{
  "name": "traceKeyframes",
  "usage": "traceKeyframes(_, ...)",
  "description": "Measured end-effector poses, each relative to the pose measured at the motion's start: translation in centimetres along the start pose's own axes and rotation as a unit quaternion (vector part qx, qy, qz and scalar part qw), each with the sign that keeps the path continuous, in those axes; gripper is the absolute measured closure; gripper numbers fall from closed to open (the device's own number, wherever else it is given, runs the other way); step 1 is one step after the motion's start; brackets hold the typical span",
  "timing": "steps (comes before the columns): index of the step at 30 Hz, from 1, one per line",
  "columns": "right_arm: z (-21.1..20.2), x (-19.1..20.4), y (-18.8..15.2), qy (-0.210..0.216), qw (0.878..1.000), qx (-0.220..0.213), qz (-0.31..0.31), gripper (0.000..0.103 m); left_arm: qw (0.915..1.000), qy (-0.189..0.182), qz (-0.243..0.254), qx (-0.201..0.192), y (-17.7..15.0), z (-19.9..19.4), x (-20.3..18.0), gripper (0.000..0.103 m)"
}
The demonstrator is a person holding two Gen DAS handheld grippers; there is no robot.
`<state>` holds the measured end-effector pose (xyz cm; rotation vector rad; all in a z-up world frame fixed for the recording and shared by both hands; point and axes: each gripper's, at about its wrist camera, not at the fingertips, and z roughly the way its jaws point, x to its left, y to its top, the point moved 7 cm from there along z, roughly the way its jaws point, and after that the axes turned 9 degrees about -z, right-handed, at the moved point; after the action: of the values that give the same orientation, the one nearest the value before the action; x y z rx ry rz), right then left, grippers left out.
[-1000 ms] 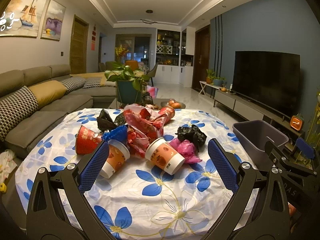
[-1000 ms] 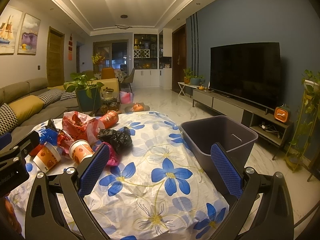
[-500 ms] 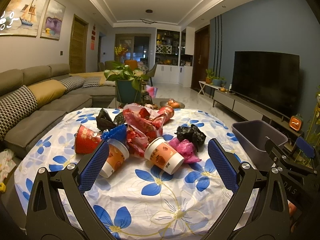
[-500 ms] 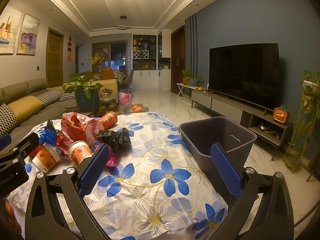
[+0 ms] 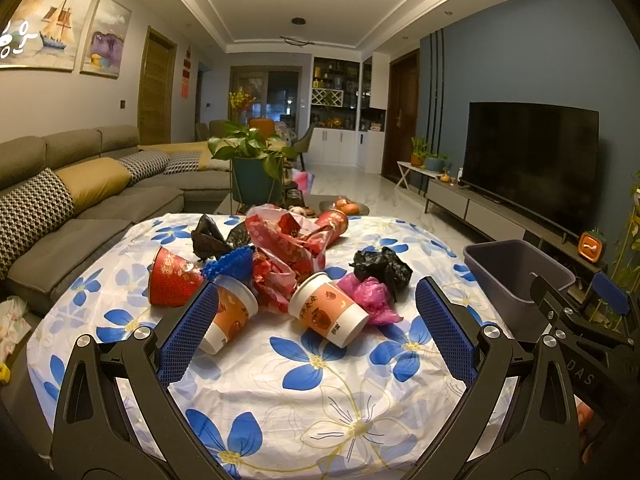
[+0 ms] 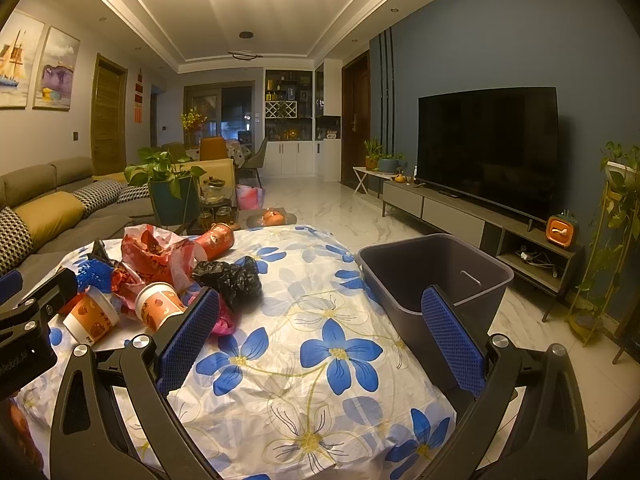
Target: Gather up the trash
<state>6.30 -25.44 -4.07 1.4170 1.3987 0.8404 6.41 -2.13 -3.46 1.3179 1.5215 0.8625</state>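
Trash lies piled on a table with a blue-flowered cloth (image 5: 304, 392): two orange paper cups (image 5: 332, 312) (image 5: 226, 316), a red cup (image 5: 170, 278), a red plastic bag (image 5: 288, 240), a crumpled black bag (image 5: 382, 266) and a pink bag (image 5: 368, 296). A dark grey bin (image 6: 436, 276) stands at the table's right edge. My left gripper (image 5: 316, 332) is open and empty, just short of the pile. My right gripper (image 6: 320, 340) is open and empty over the cloth, left of the bin. The pile also shows in the right wrist view (image 6: 160, 272).
A grey sofa (image 5: 60, 208) runs along the left. A potted plant (image 5: 252, 168) and a low table with fruit stand behind the table. A TV (image 6: 484, 148) on a low cabinet lines the right wall. A plant stand (image 6: 612, 240) is at far right.
Both grippers have drifted very slightly; the view has barely shifted. Nothing was taken hold of or moved on the table.
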Motion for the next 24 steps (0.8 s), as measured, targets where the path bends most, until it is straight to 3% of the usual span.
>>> traceKeyframes(24, 0.06, -0.08, 0.74, 0.001, 1.000, -0.006, -0.003, 0.005, 1.0000, 0.000, -0.004, 0.003, -0.34, 0.18, 0.26, 0.006)
